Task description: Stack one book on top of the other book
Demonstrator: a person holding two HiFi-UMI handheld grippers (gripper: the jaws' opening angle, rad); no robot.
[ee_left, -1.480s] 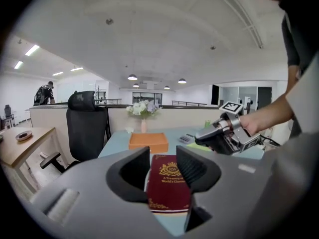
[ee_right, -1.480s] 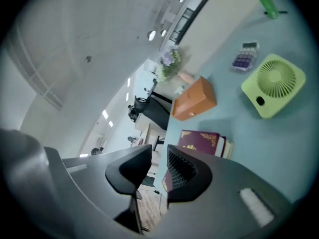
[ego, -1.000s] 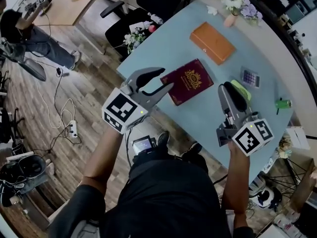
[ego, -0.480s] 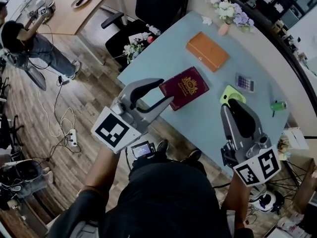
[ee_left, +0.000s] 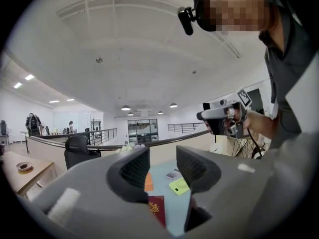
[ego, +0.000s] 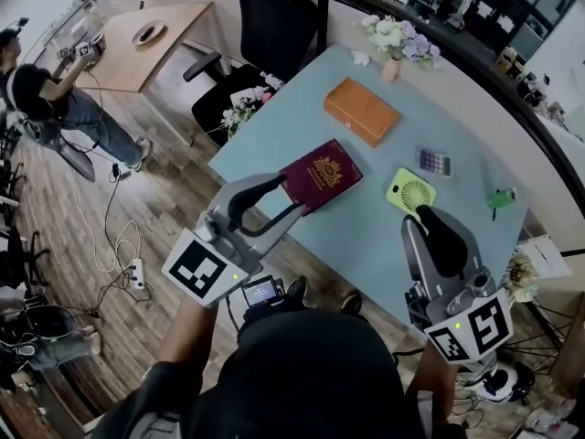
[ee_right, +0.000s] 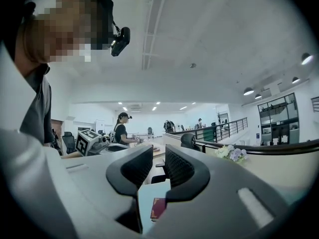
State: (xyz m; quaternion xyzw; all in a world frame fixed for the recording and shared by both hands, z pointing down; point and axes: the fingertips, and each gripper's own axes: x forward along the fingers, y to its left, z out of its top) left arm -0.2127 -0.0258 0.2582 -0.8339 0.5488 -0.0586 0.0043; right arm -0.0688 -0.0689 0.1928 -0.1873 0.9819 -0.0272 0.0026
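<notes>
Tools empty: left tool (ego: 291, 199) wide open; right tool (ego: 423, 220) just closing, apparently slightly apart.

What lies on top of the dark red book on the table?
Nothing: the cover of the dark red book, with its gold emblem, is bare. The orange book lies apart from it on the table. What is beneath the red book is covered.

this is looking like an open-plan office on an upper floor. a person (ego: 41, 94) is sitting working at a wooden desk (ego: 151, 39), a black office chair (ego: 274, 16) is standing by the table (ego: 366, 227), a power strip (ego: 136, 242) is lying on the wood floor (ego: 137, 181), ceiling lights (ee_left: 125, 107) are glowing down a long hall, and a railing (ee_right: 233, 128) and glass-walled rooms (ego: 512, 12) are running along the edge.
</notes>
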